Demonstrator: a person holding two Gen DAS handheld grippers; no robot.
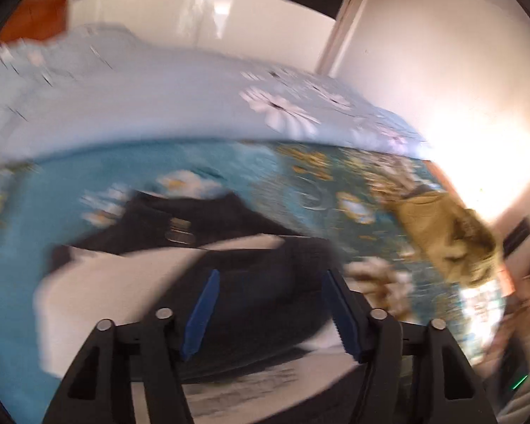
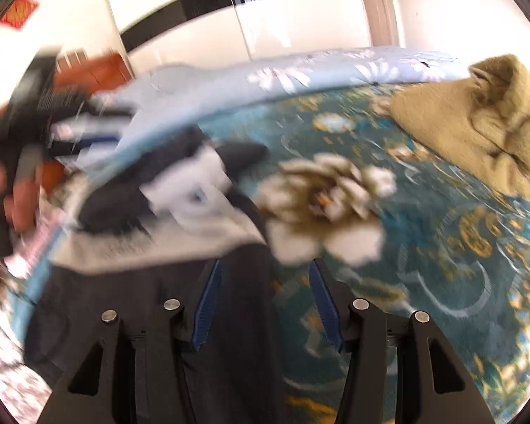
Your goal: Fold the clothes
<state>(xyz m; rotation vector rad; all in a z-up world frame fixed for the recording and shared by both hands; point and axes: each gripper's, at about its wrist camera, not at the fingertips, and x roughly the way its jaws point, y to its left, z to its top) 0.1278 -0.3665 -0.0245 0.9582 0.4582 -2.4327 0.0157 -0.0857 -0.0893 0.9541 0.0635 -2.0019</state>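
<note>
We hold the left gripper (image 1: 270, 312) and right gripper (image 2: 265, 304) with jaws apart, gripping nothing, above the dark-and-white garment (image 2: 152, 212) crumpled on the teal floral bedspread (image 2: 441, 282). At two o'clock lies a tan garment (image 2: 477, 123); beyond, a pale blue quilt (image 1: 159, 88).

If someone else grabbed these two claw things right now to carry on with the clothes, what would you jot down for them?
Left gripper: open, holding nothing, over the dark-and-white garment.
Right gripper: open, holding nothing, at that garment's right edge.
The garment lies rumpled on the teal floral bedspread; no neat fold is visible.
A tan garment sits bunched further back, untouched.
Left: fold both. The pictures are blurred, so check each grip.
</note>
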